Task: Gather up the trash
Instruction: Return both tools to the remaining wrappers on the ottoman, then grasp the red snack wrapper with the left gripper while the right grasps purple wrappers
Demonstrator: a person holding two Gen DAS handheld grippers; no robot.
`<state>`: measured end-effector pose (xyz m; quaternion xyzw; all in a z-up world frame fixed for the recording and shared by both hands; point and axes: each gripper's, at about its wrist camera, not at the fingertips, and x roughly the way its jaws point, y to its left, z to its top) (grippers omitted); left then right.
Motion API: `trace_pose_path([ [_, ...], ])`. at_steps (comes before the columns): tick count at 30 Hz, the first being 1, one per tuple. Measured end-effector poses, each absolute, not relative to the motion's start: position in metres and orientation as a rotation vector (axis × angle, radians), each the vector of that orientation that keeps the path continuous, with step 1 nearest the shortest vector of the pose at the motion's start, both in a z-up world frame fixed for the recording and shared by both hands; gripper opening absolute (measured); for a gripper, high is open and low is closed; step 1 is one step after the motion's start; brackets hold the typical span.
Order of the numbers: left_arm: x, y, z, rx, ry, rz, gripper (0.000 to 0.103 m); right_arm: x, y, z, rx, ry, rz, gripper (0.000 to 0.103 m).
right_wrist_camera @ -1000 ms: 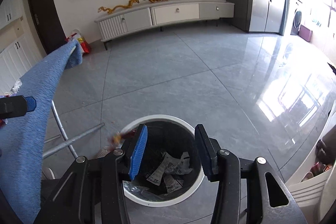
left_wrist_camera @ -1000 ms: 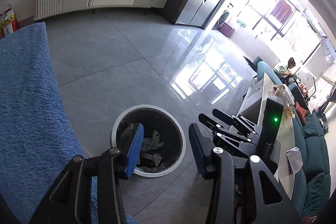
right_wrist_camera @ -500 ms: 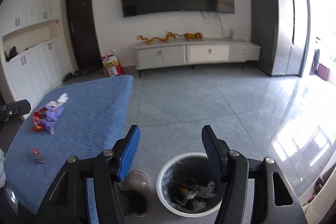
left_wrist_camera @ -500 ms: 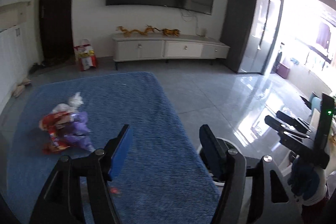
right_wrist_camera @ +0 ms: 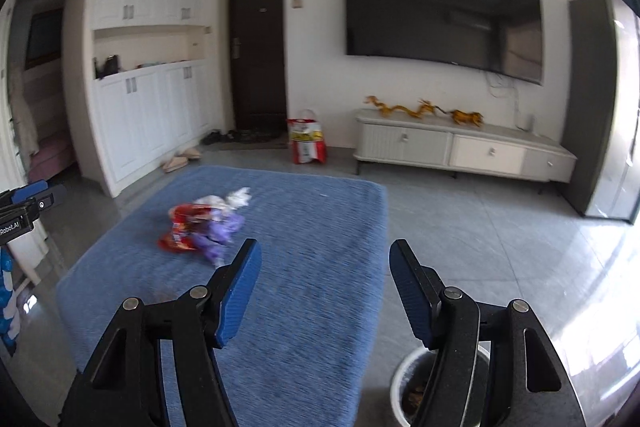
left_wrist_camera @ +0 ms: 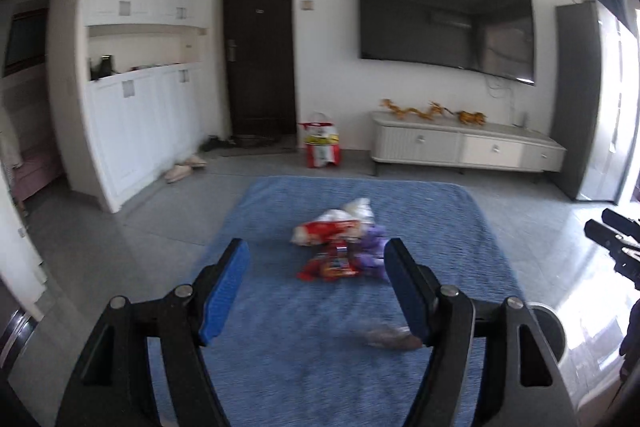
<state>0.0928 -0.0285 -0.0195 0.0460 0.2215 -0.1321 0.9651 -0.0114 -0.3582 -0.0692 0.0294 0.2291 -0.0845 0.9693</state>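
The left gripper (left_wrist_camera: 316, 289) hangs above the near half of the bench (left_wrist_camera: 280, 367), a blue-covered surface, with its jaws apart and nothing between them; they have just been opening. The right gripper (right_wrist_camera: 325, 289) is over the bench's right edge, jaws likewise apart and empty, and has also just been opening.

The trash pile (left_wrist_camera: 340, 247) sits near the middle of the bench, towards the far edge: a red snack wrapper (left_wrist_camera: 330, 265), a purple wrapper (left_wrist_camera: 370, 247) touching it on the right, and white crumpled paper (left_wrist_camera: 356, 207) behind them. A small blurred scrap (left_wrist_camera: 390, 337) lies apart from the pile, close to the near right edge, just beside the left gripper's right finger.

The trash bin (right_wrist_camera: 404, 383), white-rimmed with some litter inside, stands on the tiled floor (right_wrist_camera: 500, 247) beside the bench's near right corner, partly hidden by the right gripper.
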Motion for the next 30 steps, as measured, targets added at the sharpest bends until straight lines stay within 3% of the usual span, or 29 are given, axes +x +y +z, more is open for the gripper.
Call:
trace_pose_path([
  [18,0.129,0.071,-0.053,-0.015,0.498,-0.102,0.069,0.083,-0.284,-0.064,-0.059,0.538,-0.048,0.067],
  [30,0.217,0.023,-0.119,0.022,0.723,-0.368,0.069,0.186,-0.281,-0.126,-0.021,0.677,0.075,0.067],
])
